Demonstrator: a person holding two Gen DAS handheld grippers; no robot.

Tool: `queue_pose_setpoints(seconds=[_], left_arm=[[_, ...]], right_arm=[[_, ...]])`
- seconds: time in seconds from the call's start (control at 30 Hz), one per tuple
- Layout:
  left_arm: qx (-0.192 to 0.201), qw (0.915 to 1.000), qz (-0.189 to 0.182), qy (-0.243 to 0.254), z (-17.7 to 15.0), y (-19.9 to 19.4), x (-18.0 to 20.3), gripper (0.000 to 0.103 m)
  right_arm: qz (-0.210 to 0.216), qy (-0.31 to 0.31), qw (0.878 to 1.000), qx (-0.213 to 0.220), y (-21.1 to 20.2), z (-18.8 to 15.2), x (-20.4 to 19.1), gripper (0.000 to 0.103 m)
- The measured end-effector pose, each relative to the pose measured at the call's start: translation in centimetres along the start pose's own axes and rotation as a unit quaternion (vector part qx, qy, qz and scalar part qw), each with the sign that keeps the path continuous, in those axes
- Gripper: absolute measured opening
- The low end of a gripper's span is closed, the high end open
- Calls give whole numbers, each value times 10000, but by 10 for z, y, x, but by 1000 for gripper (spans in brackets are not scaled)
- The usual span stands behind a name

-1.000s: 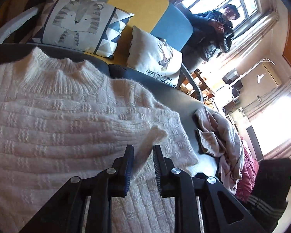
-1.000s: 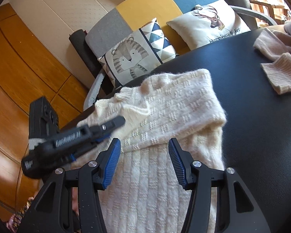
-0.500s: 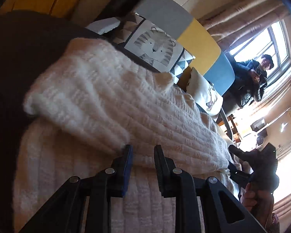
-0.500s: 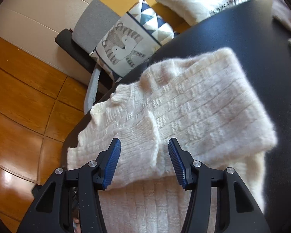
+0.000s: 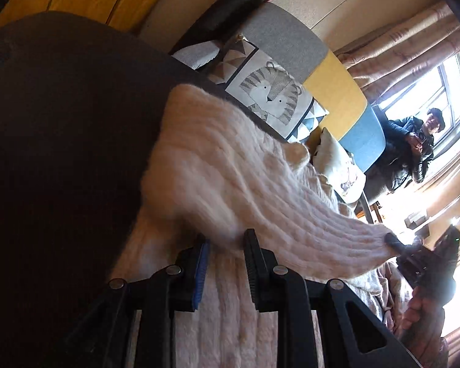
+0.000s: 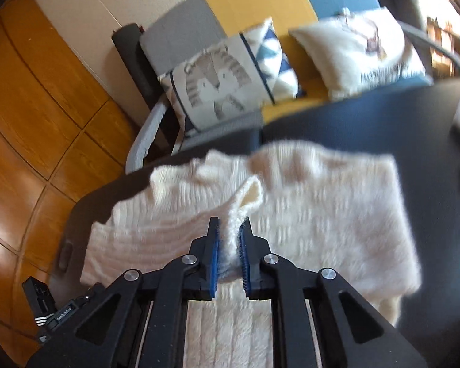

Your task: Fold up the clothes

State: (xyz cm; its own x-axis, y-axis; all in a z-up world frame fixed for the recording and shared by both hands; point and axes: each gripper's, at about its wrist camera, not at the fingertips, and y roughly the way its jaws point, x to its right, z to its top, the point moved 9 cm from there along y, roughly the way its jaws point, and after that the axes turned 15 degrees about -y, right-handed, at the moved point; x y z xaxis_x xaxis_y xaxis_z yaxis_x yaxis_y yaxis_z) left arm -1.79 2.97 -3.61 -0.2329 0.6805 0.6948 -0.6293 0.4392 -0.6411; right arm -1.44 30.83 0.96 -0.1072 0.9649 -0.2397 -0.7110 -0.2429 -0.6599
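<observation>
A cream knit sweater (image 6: 322, 214) lies on the dark table (image 6: 352, 128), its left sleeve (image 6: 168, 239) folded across the body. My right gripper (image 6: 229, 239) is shut on that sleeve just below the cuff (image 6: 248, 193), which stands up past the pads. In the left wrist view the sleeve (image 5: 260, 202) stretches rightwards to the right gripper (image 5: 392, 240). My left gripper (image 5: 227, 242) sits at the sleeve's lower edge, its fingers a little apart and gripping nothing that I can see. The right wrist view shows the left gripper (image 6: 86, 294) at the sweater's left edge.
Behind the table stands a sofa with a tiger cushion (image 6: 217, 82) and a deer cushion (image 6: 358, 52). Pink garments (image 5: 386, 279) are piled at the table's right end. A person (image 5: 414, 147) stands by the window. Wooden floor (image 6: 30, 107) lies to the left.
My left gripper let go of the cuff and moved to the sweater's left side. My right gripper, open before, closed on the sleeve near the cuff and lifted it.
</observation>
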Motion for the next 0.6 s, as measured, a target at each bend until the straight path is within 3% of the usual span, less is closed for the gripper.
queue_pose_setpoints(seconds=[0.2, 0.3, 0.33, 0.43, 0.6], left_arm=[[581, 9973, 451, 20, 32, 6, -3, 23], [772, 9959, 438, -192, 33, 3, -13, 23], [820, 9954, 428, -254, 33, 1, -16, 23], [752, 9957, 311, -437, 32, 1, -23, 23], [733, 9957, 123, -557, 33, 2, -25, 23]], right_arm=[[-166, 21, 9998, 75, 3, 13, 11, 13], [-295, 74, 9994, 162, 2, 17, 18, 13], [-424, 86, 9988, 231, -1, 19, 23, 0], [-640, 114, 9977, 171, 4, 19, 40, 0], [41, 447, 9984, -342, 23, -8, 40, 2]])
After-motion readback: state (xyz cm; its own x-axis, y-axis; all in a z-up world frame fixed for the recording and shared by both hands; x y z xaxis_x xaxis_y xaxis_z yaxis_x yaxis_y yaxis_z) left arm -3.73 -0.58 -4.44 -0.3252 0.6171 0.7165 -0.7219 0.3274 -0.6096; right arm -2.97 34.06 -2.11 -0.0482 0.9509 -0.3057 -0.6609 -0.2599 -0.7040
